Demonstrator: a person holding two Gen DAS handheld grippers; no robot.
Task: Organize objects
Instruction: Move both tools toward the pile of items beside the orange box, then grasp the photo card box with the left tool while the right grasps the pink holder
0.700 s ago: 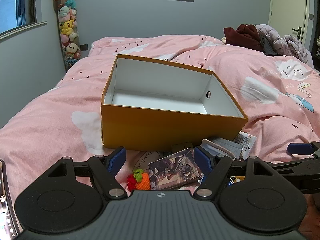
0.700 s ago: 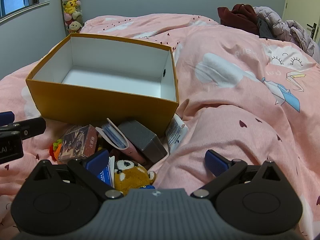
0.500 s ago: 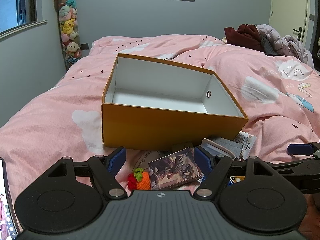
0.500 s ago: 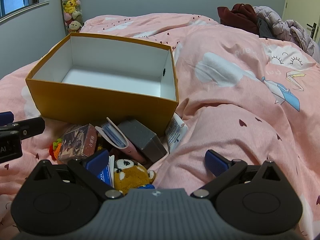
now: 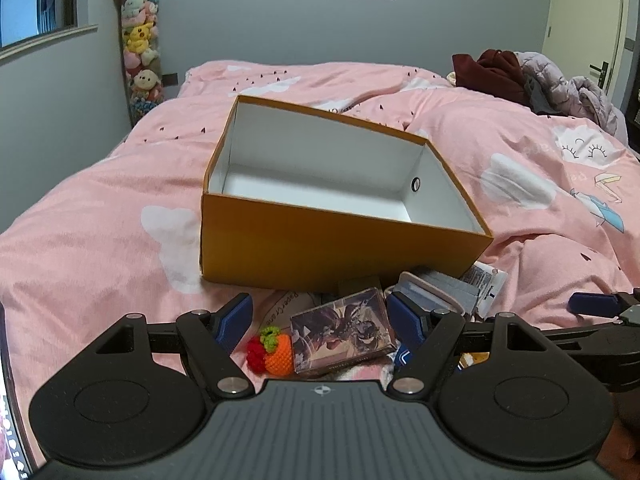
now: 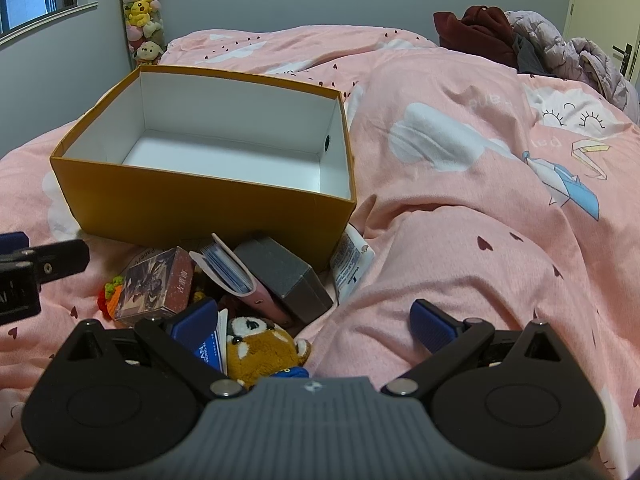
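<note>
An orange box (image 5: 320, 248) (image 6: 192, 204) with a white, bare inside sits on the pink bed. In front of it lies a pile: a printed card box (image 5: 344, 334) (image 6: 154, 286), a crocheted carrot and red berries (image 5: 272, 354), a pink card holder (image 6: 232, 276), a grey box (image 6: 286, 276), a white packet (image 6: 352, 266) and a brown plush toy (image 6: 260, 350). My left gripper (image 5: 320, 318) stands open above the card box, touching nothing. My right gripper (image 6: 314, 320) is open over the plush toy, pads apart from it.
Pink patterned bedding (image 5: 540, 200) covers the whole bed, rumpled high to the right. Dark red and grey clothes (image 5: 512, 76) lie at the far right. A column of plush toys (image 5: 140, 48) hangs in the far left corner by a window.
</note>
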